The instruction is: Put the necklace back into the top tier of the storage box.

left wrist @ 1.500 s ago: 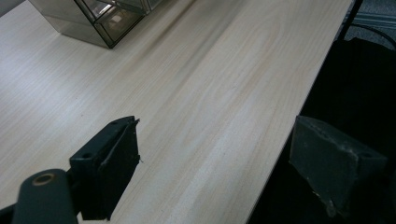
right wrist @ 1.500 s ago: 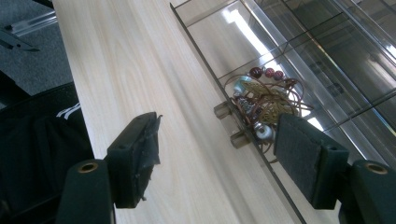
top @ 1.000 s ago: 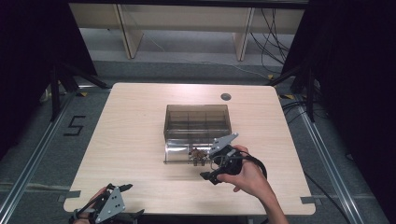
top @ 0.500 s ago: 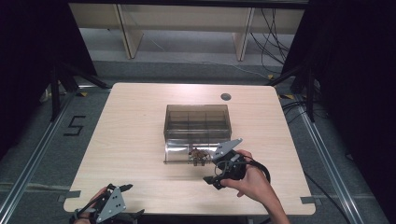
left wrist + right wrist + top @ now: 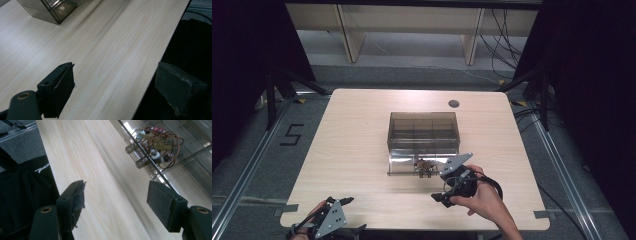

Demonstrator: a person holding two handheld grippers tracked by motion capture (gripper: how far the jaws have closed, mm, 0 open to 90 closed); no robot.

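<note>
A smoked clear compartment box (image 5: 423, 131) stands mid-table, its lid (image 5: 404, 165) folded flat toward me. On the lid lies a tangle of copper wire loops with beads (image 5: 425, 167), seen close in the right gripper view (image 5: 155, 145). My right gripper (image 5: 441, 192) hovers just in front and right of it, held by a hand, jaws wide open with nothing between them (image 5: 116, 192). My left gripper (image 5: 343, 205) sits at the table's near left edge, open and empty (image 5: 117, 72), one jaw hanging past the edge. The box corner (image 5: 50, 7) shows far off in the left gripper view.
A dark round grommet (image 5: 454, 104) is set in the table near the back right. Bare wood surrounds the box on all sides. A floor mark "5" (image 5: 292, 134) lies left of the table, and cables and shelving stand behind it.
My right gripper has drawn back from the lid toward the near edge, still open. The left gripper has hardly moved.
</note>
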